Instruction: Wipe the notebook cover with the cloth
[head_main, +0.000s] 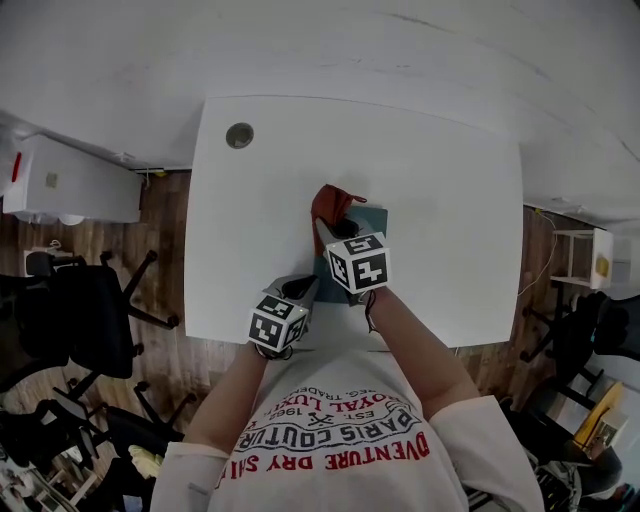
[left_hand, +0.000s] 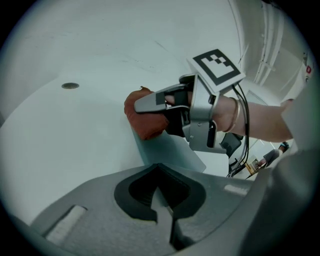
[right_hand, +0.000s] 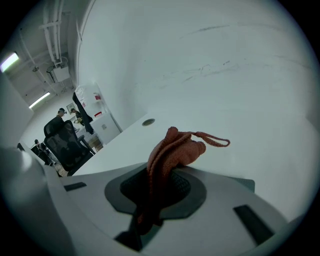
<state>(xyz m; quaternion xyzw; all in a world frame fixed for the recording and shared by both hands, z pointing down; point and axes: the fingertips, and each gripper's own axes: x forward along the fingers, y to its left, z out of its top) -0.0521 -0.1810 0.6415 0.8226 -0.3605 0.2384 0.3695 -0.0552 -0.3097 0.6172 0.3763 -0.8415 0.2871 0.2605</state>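
A teal notebook lies flat near the front middle of the white table. My right gripper is over it, shut on a rust-red cloth that bunches out past the fingertips at the notebook's far left corner. In the right gripper view the cloth is clamped between the jaws of the right gripper, its loop hanging free, and a corner of the notebook shows. My left gripper is at the table's front edge, shut and empty. The left gripper view shows that gripper, the cloth and the notebook.
A round cable hole sits in the table's far left corner. Black office chairs and a white cabinet stand on the wooden floor to the left. The table's front edge is right by my body.
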